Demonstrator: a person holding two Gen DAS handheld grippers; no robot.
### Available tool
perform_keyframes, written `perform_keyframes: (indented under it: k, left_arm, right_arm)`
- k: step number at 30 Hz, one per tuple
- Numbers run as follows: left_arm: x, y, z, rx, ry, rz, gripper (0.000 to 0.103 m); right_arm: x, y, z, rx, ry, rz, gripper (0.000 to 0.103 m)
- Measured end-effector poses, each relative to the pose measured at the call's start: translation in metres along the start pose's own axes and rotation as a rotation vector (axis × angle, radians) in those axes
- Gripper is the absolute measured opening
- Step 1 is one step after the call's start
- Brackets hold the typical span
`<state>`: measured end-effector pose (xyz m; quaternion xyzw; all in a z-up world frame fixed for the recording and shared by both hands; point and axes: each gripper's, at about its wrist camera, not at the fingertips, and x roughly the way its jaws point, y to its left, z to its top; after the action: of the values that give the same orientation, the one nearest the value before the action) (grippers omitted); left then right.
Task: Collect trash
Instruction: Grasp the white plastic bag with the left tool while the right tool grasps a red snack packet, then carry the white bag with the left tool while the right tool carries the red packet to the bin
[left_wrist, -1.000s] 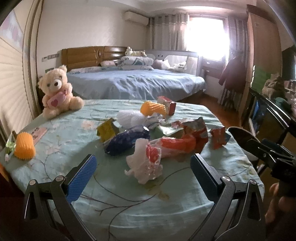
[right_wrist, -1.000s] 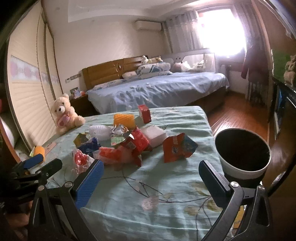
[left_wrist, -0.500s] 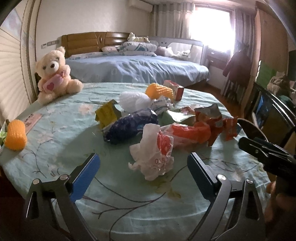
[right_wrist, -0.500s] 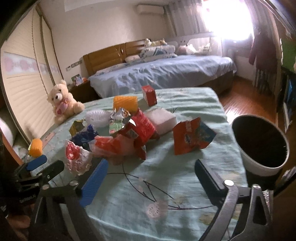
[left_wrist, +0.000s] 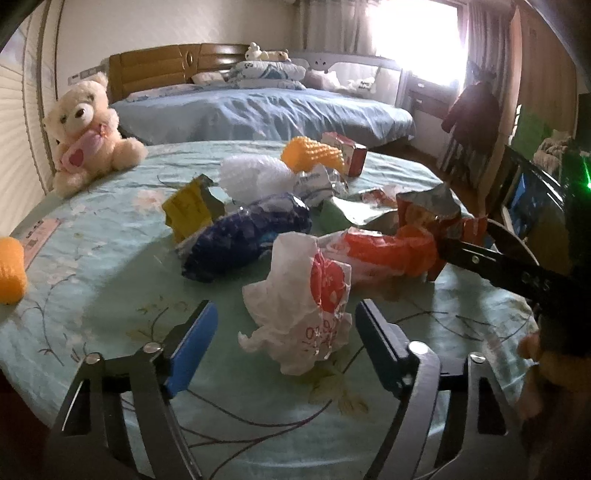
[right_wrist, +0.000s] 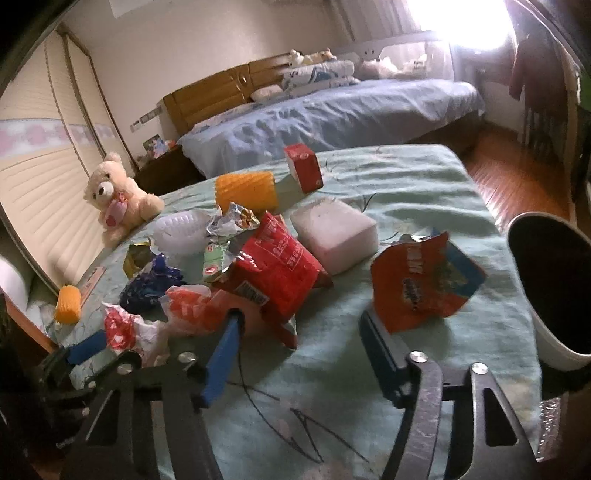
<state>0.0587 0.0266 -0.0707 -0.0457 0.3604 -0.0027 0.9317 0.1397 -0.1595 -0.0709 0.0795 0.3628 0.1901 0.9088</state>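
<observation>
Both grippers have dropped closer to the table (left_wrist: 92, 266), fingers closing on nothing yet, bin (right_wrist: 554, 288) at its edge.

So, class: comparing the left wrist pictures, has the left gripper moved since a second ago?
Yes. The left gripper has closed in on the crumpled white plastic bag, which now looms larger between its closing jaws, untouched, while the teddy bear also looks nearer.
</observation>
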Motion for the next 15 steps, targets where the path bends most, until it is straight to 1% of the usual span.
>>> perform_keyframes:
  k: [1, 2, 3, 4, 5, 6, 7, 9, 10, 11, 15]
  left_arm:
    - [0.003, 0.000, 0.000, -0.002, 0.009, -0.007, 0.068]
    - [0.005, 0.000, -0.001, -0.003, 0.017, -0.013, 0.065]
    - [0.007, 0.000, -0.001, -0.004, 0.025, -0.023, 0.057]
    - [0.008, 0.000, -0.001, -0.004, 0.033, -0.035, 0.050]
    - [0.009, -0.001, -0.001, 0.001, 0.035, -0.042, 0.046]
    - [0.009, -0.002, -0.001, 0.008, 0.031, -0.045, 0.040]
    - [0.008, -0.005, -0.001, 0.020, 0.027, -0.047, 0.035]
    - [0.006, -0.011, 0.000, 0.039, 0.020, -0.057, 0.032]
    - [0.004, -0.013, 0.000, 0.045, 0.015, -0.063, 0.032]
    - [0.003, -0.015, 0.000, 0.051, 0.010, -0.066, 0.031]
    - [-0.003, -0.025, 0.003, 0.075, -0.003, -0.093, 0.030]
  right_arm:
    - [0.003, 0.000, 0.000, 0.001, 0.007, 0.004, 0.056]
    - [0.006, 0.000, 0.001, 0.001, 0.014, 0.009, 0.053]
    - [0.008, 0.000, 0.001, 0.003, 0.021, 0.016, 0.046]
    - [0.011, 0.000, 0.000, 0.007, 0.028, 0.027, 0.035]
    - [0.012, -0.001, 0.000, 0.013, 0.033, 0.040, 0.030]
    - [0.012, -0.002, 0.000, 0.020, 0.034, 0.057, 0.020]
    - [0.012, -0.003, -0.001, 0.024, 0.033, 0.072, 0.019]
    - [0.009, -0.003, -0.001, 0.021, 0.024, 0.070, 0.019]
    - [0.007, -0.003, -0.002, 0.022, 0.018, 0.072, 0.010]
    - [0.004, -0.004, -0.002, 0.025, 0.013, 0.076, 0.007]
    - [-0.011, -0.010, -0.003, 0.039, -0.010, 0.083, 0.007]
